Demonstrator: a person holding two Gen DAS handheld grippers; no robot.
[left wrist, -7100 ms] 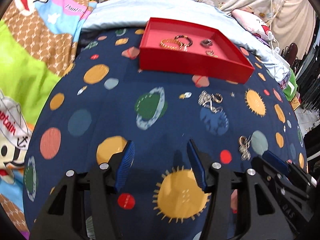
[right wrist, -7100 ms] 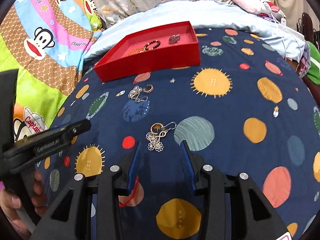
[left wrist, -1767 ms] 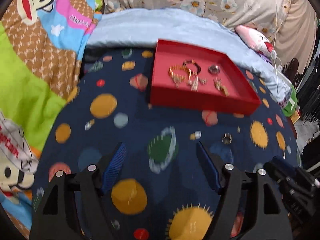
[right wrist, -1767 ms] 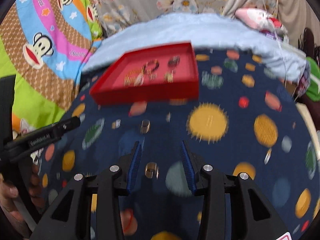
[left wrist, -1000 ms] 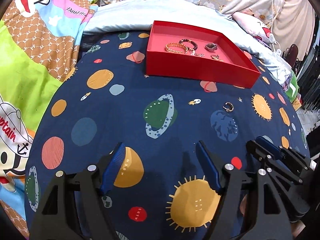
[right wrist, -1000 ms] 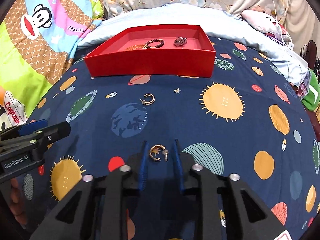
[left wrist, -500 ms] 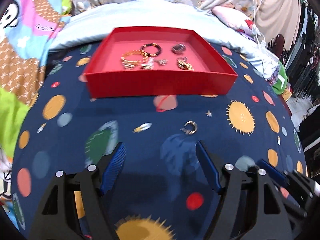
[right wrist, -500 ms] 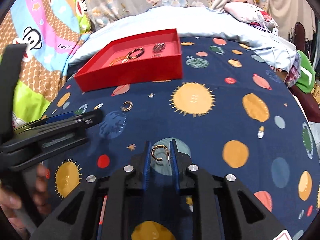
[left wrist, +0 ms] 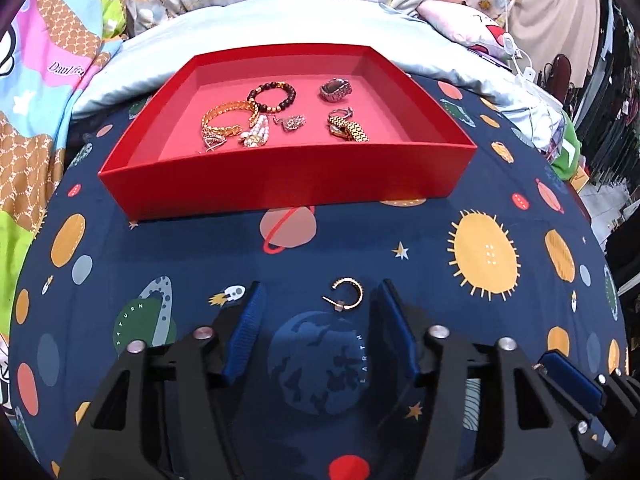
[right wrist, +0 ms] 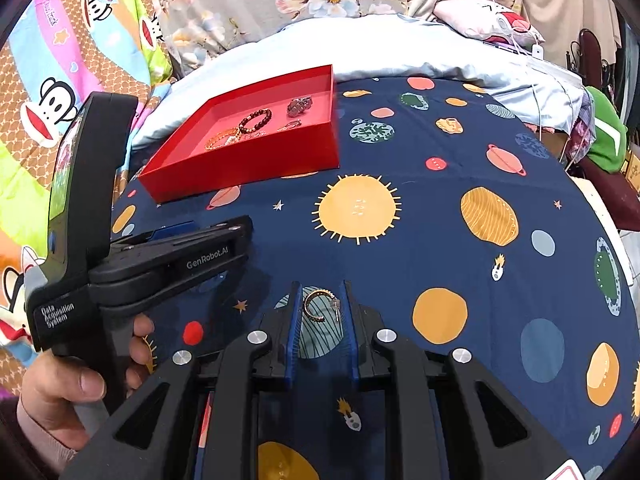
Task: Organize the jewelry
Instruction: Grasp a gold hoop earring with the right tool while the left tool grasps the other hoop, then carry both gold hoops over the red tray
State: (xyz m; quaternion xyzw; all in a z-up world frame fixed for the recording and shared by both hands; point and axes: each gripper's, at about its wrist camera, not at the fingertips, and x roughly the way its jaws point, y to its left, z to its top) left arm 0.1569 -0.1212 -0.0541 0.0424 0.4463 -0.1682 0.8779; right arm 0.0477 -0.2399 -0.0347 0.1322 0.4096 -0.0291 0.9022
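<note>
Pinching a small gold hoop earring between its two blue pads, the right gripper hangs above the dark blue bedsheet with planets and suns printed on it. Its jaws are pulled close together, with the hoop caught between them and lifted off the cloth.

Just to its left is the left gripper, a black tool held by the person's left hand. The left gripper's jaws are spread wide apart. A second small gold hoop earring lies flat on the sheet between its blue fingertips, closer to the right one. It touches neither pad. It sits just above a round blue picture of the Earth on the cloth.

Farther away sits a shallow red cardboard box with no lid. Inside it lie many shiny things. There is a gold chain bracelet, a dark brown bead bracelet, a little bunch of white pearl beads, a small silver charm, a chunky silver ring with a dark stone and a gold link band. The gold bracelet, the bead bracelet and the pearls touch each other. The ring sits apart, near the back right.

Behind the box are a pale blue pillow and a bright cartoon monkey blanket.
</note>
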